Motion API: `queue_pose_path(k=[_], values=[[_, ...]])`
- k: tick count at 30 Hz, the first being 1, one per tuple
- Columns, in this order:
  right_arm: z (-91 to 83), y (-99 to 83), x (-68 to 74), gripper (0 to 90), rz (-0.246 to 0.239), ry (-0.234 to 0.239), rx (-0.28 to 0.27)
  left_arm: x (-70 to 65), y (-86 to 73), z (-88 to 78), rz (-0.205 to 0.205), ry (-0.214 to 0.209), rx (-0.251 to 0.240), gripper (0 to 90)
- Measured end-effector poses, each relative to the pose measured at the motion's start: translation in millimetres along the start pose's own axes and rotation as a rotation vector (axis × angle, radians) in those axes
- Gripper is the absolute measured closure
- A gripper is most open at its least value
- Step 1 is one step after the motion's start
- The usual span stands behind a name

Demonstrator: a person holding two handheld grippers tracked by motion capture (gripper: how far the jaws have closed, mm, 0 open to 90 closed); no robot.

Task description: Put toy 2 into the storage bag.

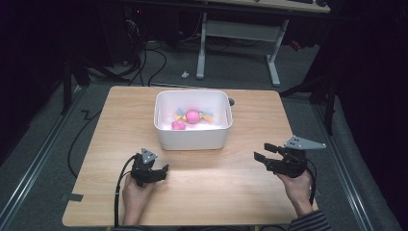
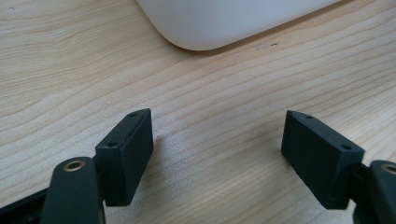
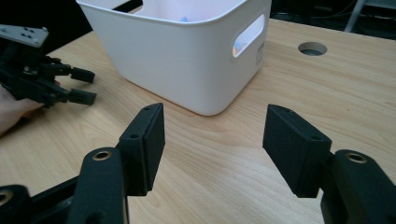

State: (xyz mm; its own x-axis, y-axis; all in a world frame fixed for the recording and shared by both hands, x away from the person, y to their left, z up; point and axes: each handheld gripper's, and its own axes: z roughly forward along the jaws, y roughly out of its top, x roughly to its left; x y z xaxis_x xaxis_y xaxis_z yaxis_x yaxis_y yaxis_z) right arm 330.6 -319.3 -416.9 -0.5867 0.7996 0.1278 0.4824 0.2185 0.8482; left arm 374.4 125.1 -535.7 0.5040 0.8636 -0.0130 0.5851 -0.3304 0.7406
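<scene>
The left gripper [image 1: 161,169] sits low over the wooden table [image 1: 101,139], near its front edge and left of centre, held in the person's left hand [image 1: 134,195]. Its jaws stand well apart with nothing between them; in the left gripper view [image 2: 217,140] bare wood lies under them and the rounded corner of the white bin [image 2: 219,23] is just ahead. Open tabletop runs from this gripper to the left edge and forward to the bin.

The white bin [image 1: 192,137] stands at the middle of the table, toward the far edge, with room on both sides. Inside it lie a pink ball [image 1: 193,116] on a strip with yellow and blue ends, and a smaller pink piece [image 1: 178,125] close beside it toward the near wall.

The right gripper [image 1: 263,153] hovers near the table's right edge, in the right hand [image 1: 298,187], jaws spread and empty. In the right gripper view [image 3: 212,135] the bin's handle slot [image 3: 247,35] faces it, and a round hole [image 3: 312,48] in the table lies beyond
</scene>
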Motion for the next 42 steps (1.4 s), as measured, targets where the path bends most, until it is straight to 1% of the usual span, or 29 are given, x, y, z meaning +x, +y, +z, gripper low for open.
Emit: queue_pose_path(k=[4, 9, 14, 17, 25, 27, 29, 31, 38, 40, 41, 42], values=[[9.3, -4.4, -3.6, 39.4, 0.023, 0.013, 0.001, 0.0, 0.0, 0.0, 0.000, 0.000, 0.000, 25.5], [19.6, -10.9, -7.5, 39.6, 0.045, 0.008, 0.015, 0.0, 0.0, 0.0, 0.000, 0.000, 0.000, 25.5], [28.7, -17.6, -9.4, 39.7, 0.055, -0.001, 0.026, 0.0, 0.0, 0.0, 0.000, 0.000, 0.000, 25.5], [34.3, -21.8, -10.1, 39.7, 0.061, -0.012, 0.044, 0.0, 0.0, 0.0, 0.000, 0.000, 0.000, 25.5], [49.6, -33.2, -11.3, 39.7, 0.071, -0.021, 0.088, 0.0, 0.0, 0.0, 0.000, 0.000, 0.000, 25.5], [53.2, -35.6, -11.0, 39.7, 0.066, -0.030, 0.097, 0.0, 0.0, 0.0, 0.000, 0.000, 0.000, 25.5], [56.6, -37.4, -10.5, 39.7, 0.046, -0.046, 0.108, 0.0, 0.0, 0.0, 0.000, 0.000, 0.000, 25.5], [60.2, -39.4, -10.0, 39.6, 0.041, -0.053, 0.119, 0.0, 0.0, 0.0, 0.000, 0.000, 0.000, 25.5], [72.3, -47.5, -10.8, 39.5, 0.041, -0.078, 0.154, 0.0, 0.0, 0.0, 0.000, 0.000, 0.000, 25.5], [75.9, -50.1, -12.0, 39.3, 0.039, -0.068, 0.148, 0.0, 0.0, 0.0, 0.000, 0.000, 0.000, 25.5], [77.6, -51.4, -11.5, 39.3, 0.045, -0.068, 0.150, 0.0, 0.0, 0.0, 0.000, 0.000, 0.000, 25.5], [79.6, -52.7, -11.8, 39.1, 0.040, -0.070, 0.152, 0.0, 0.0, 0.0, 0.000, 0.000, 0.000, 25.5]])
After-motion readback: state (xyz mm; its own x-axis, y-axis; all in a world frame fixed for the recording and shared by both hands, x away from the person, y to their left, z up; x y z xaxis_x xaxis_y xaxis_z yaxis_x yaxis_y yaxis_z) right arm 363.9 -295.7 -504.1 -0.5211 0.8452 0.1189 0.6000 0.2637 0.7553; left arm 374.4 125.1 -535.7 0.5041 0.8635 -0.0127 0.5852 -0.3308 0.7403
